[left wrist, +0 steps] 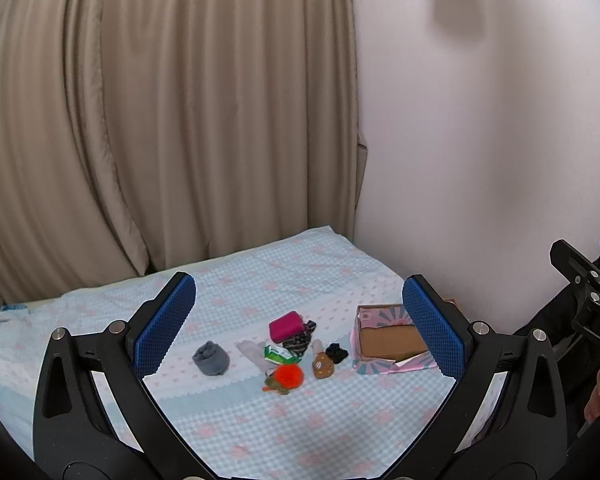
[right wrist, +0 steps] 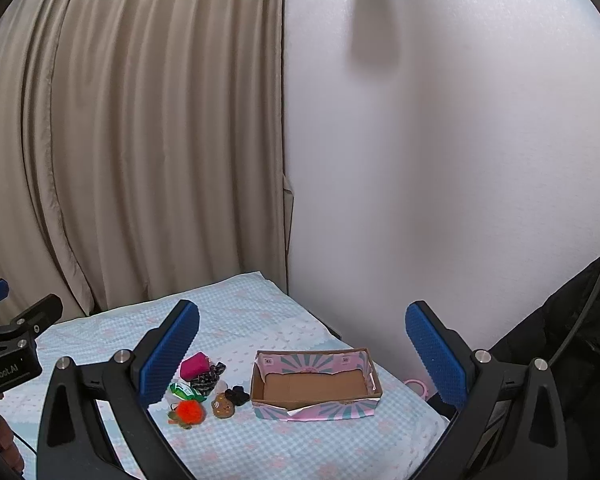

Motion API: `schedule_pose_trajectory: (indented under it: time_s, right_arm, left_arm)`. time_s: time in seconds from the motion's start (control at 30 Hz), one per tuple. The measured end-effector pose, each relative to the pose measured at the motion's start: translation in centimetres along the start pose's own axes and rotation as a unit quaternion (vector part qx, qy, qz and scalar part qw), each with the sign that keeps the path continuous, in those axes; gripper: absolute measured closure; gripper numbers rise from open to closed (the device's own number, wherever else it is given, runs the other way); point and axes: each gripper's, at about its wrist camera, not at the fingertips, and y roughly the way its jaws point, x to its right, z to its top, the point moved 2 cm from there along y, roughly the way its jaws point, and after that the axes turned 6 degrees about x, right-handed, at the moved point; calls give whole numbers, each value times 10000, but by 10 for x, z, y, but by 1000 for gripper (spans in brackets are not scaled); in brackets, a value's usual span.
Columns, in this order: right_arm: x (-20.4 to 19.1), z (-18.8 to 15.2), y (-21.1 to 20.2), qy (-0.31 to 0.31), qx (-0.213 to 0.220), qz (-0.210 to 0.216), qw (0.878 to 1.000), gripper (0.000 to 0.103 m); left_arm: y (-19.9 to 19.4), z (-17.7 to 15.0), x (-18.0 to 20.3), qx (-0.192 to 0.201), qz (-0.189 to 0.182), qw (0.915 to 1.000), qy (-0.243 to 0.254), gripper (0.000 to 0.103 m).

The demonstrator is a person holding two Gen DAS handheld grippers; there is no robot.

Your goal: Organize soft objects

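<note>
Blue-padded and spread wide, your left gripper (left wrist: pixel 300 320) and right gripper (right wrist: pixel 302 346) both hang above the bed (left wrist: pixel 340 420) with nothing between the fingers. Judging by that, you are at the first approach, so choose one item and commit to it.

Soft things lie in a loose cluster near the middle of the bed, just left of the cardboard box (right wrist: pixel 316 386), which sits by the wall-side edge and looks empty. Count them: one grey rolled sock (left wrist: pixel 211 358), standing a little apart on the left; one magenta pouch (left wrist: pixel 286 326); one dark patterned cloth (left wrist: pixel 300 340) touching the pouch; one green packet (left wrist: pixel 280 354); one pale whitish piece (left wrist: pixel 252 354), too blurred to name; one orange fluffy toy (left wrist: pixel 285 376); one brown plush (left wrist: pixel 322 365); one black scrunchie (left wrist: pixel 336 353) beside it. Eight in all, and one box.

Start with the black scrunchie or the brown plush using your right gripper, since they lie nearest the box. Come down straight, close on the bulk rather than a loose edge, and lift clear before crossing the box wall.
</note>
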Motion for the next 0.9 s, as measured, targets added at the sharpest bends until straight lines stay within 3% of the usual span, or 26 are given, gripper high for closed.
schedule_pose_trajectory:
  time_s: [0.9]
  right_arm:
    - [2,-12,4,-28,14,118,9999,0]
  left_arm:
    - [2,5,0,-42,78,9999,-70,0]
